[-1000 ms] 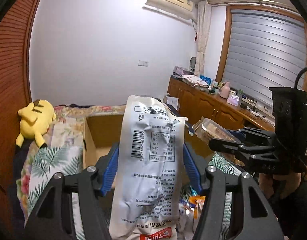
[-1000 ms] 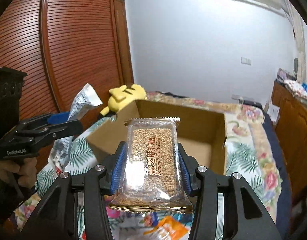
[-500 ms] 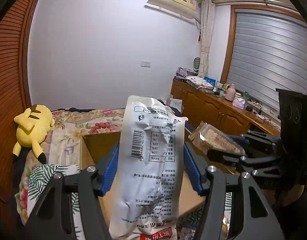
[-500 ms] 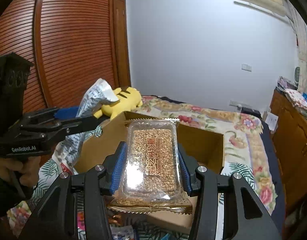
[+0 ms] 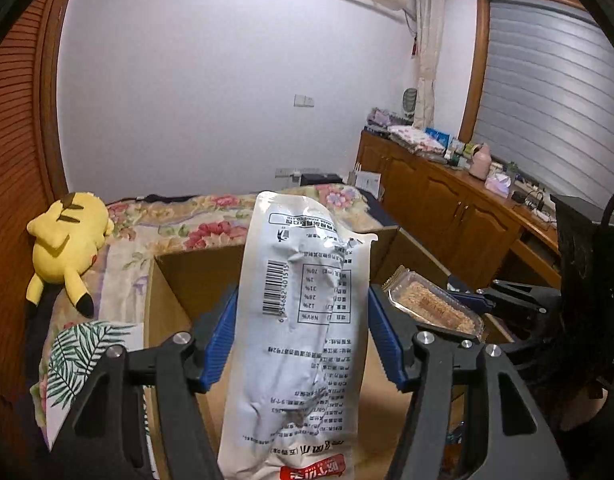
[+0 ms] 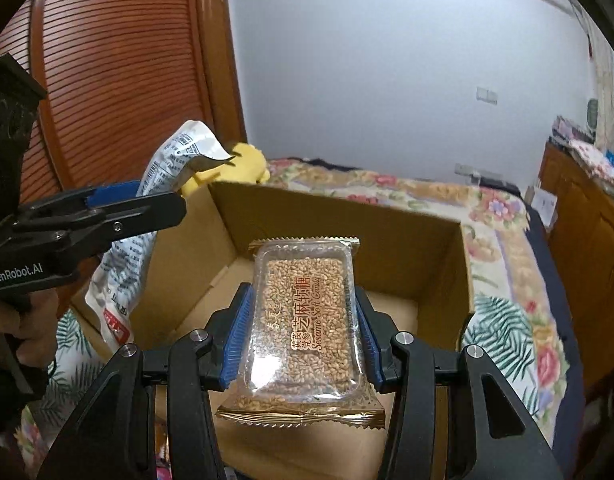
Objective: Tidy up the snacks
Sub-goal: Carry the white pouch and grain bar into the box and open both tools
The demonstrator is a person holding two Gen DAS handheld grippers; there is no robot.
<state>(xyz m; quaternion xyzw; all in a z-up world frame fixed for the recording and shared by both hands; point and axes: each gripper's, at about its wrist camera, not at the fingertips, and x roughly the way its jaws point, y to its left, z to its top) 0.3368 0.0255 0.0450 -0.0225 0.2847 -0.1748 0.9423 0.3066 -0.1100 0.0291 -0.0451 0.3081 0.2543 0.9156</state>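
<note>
Two snack packs held over an open cardboard box on the bed.

Left wrist view: left gripper (image 5: 301, 338) clamps a white snack pouch (image 5: 299, 340); Pikachu plush (image 5: 67, 246) at 9 o'clock, wooden sideboard (image 5: 459, 208) at 3.
Right wrist view: right gripper (image 6: 301, 334) grips a sesame soft candy pack (image 6: 307, 320) above the cardboard box (image 6: 387, 228), whose bare floor shows only here.

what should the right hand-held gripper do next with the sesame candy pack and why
Probably lower and open: the right hand-held gripper holds the sesame candy pack over the open cardboard box, whose floor beneath looks bare.
</note>
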